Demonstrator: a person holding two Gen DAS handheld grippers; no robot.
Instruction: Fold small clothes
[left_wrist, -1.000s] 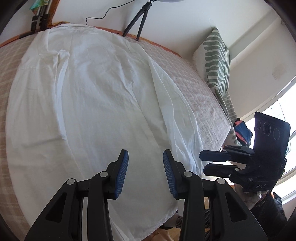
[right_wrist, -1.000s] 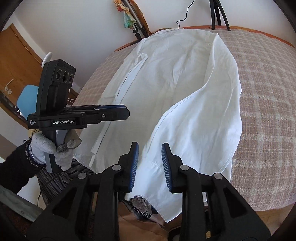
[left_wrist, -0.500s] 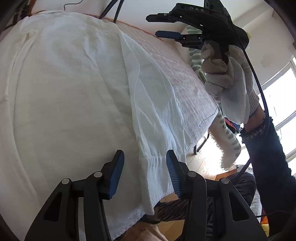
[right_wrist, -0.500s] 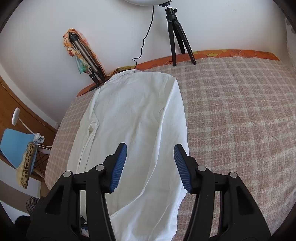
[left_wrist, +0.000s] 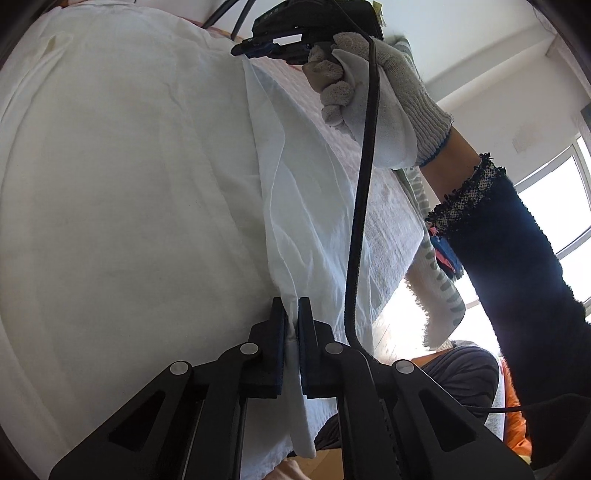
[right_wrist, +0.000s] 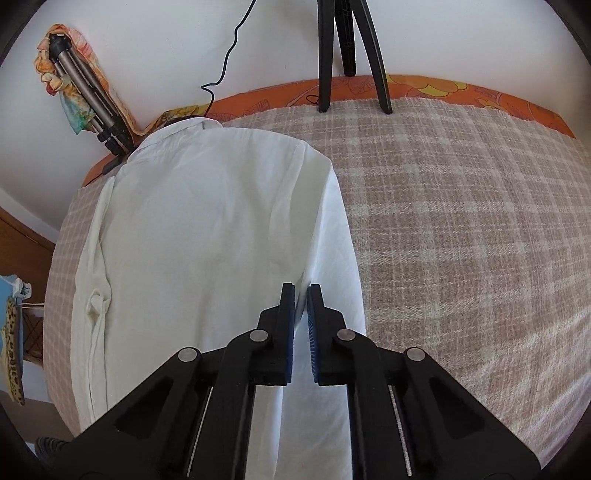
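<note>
Left gripper (left_wrist: 291, 314) just closed, clamped on cuff edge of white cotton shirt (left_wrist: 122, 206); right gripper (right_wrist: 301, 295) just closed, pinching its folded side higher up. Shirt flat on checked beige bedspread (right_wrist: 461, 229). Fold grasp done; next probably lift both together, carry across.

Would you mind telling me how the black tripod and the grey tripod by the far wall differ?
The black tripod stands with legs spread, feet at the checked blanket's far edge; the grey tripod is folded, leaning on the wall. The grey tripod wears a colourful scarf; the black tripod is bare. Both are beyond the white shirt.
</note>
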